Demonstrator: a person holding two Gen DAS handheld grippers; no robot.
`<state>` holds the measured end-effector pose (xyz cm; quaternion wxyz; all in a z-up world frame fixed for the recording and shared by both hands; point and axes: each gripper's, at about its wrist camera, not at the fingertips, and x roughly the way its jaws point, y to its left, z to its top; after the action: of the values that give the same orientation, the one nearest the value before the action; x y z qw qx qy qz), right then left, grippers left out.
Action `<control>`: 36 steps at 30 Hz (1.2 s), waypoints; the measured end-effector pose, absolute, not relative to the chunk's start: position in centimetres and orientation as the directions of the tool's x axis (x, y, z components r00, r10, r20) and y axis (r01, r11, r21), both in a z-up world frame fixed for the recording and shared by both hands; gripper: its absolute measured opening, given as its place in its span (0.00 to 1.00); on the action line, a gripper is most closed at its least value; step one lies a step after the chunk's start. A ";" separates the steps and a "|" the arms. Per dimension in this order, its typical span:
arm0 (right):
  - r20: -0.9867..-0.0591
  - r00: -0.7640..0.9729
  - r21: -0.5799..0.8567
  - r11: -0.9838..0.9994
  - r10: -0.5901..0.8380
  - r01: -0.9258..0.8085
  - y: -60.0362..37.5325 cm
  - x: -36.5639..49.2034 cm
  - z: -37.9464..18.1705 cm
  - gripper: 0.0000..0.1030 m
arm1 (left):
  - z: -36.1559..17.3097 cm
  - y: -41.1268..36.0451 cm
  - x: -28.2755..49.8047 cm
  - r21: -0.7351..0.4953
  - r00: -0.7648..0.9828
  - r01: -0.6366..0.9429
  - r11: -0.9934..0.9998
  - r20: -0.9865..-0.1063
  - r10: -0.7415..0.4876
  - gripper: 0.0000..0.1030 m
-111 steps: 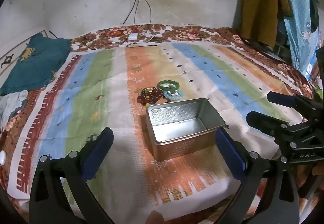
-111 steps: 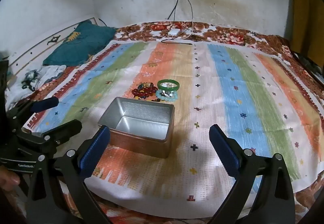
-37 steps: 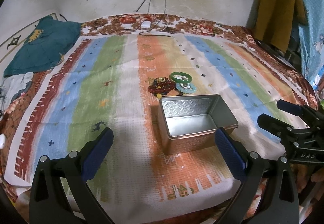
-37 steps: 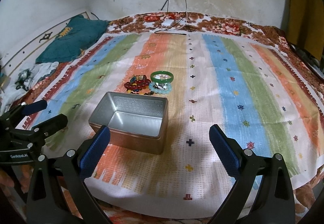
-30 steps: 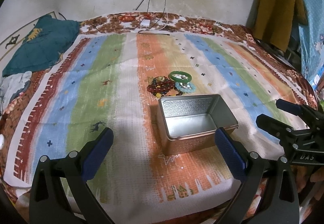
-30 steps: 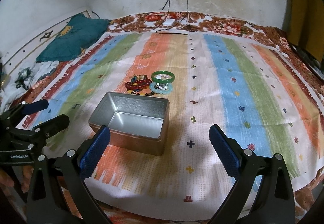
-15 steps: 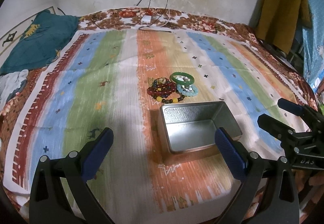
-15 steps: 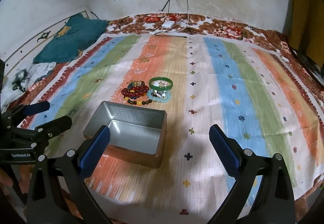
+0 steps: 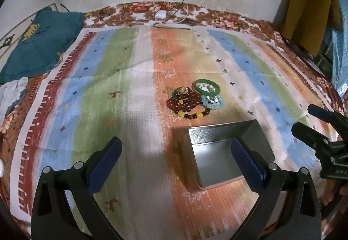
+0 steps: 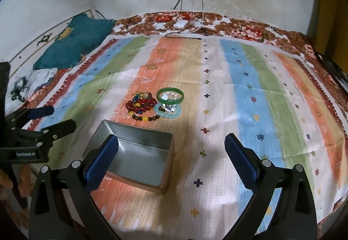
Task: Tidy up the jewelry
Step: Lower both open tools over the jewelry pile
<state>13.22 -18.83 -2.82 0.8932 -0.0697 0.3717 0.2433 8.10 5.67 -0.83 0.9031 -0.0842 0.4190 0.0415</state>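
- Since the earlier frames we have carried both grippers forward and higher over the bed, so the metal tin (image 9: 226,153) now sits low in each view, behind our fingertips, and the jewelry lies nearer the middle.
- Our left gripper (image 9: 176,164) is spread wide and holds nothing; its right blue pad (image 9: 245,164) overlaps the tin in the left wrist view.
- Our right gripper (image 10: 171,159) is likewise wide and empty, with its left blue pad (image 10: 102,161) in front of the tin's near left corner.
- We see the tin open and empty, resting on the orange stripe of the striped bedspread (image 10: 250,92).
- Just beyond the tin lies the jewelry in one tight cluster: a green bangle (image 10: 170,95) with small pale pieces inside its ring, a light blue bead bracelet (image 10: 167,110) touching it on the near side, and a dark red bead bracelet (image 10: 141,104) to their left.
- A strand of yellow and brown beads (image 10: 144,118) curves along the cluster's near edge, closest to the tin but apart from it.
- A teal pillow (image 9: 37,42) lies at the far left of the bed.
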 end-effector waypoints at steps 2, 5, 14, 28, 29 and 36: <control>-0.703 0.599 0.059 0.871 0.383 -0.488 -18.7 13.7 -2.9 0.96 | -1.0 5.9 8.7 -0.117 0.636 -0.144 0.983 -0.771 0.001 0.95; -0.713 0.590 0.065 0.873 0.379 -0.483 -18.5 14.7 -2.9 0.96 | -1.2 6.2 9.7 -0.112 0.620 -0.150 0.982 -0.784 0.005 0.95; -0.749 0.557 0.076 0.881 0.359 -0.467 -17.6 18.0 -3.4 0.96 | -2.0 7.6 12.7 -0.132 0.584 -0.158 0.979 -0.812 -0.015 0.95; -0.779 0.529 0.088 0.894 0.337 -0.440 -17.0 21.6 -3.9 0.96 | -3.1 8.6 16.2 -0.158 0.550 -0.151 0.976 -0.834 -0.050 0.94; -0.782 0.526 0.088 0.895 0.334 -0.438 -17.0 21.9 -4.0 0.96 | -3.2 8.7 16.5 -0.163 0.547 -0.152 0.975 -0.836 -0.055 0.94; -0.806 0.493 0.122 0.906 0.329 -0.405 -17.1 23.8 -4.9 0.96 | -4.1 9.2 18.3 -0.179 0.524 -0.156 0.971 -0.849 -0.072 0.94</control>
<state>23.81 -17.11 -4.89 0.8629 -0.0417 0.4565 0.2127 18.32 9.22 -4.13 0.8650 -0.1170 0.4873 0.0244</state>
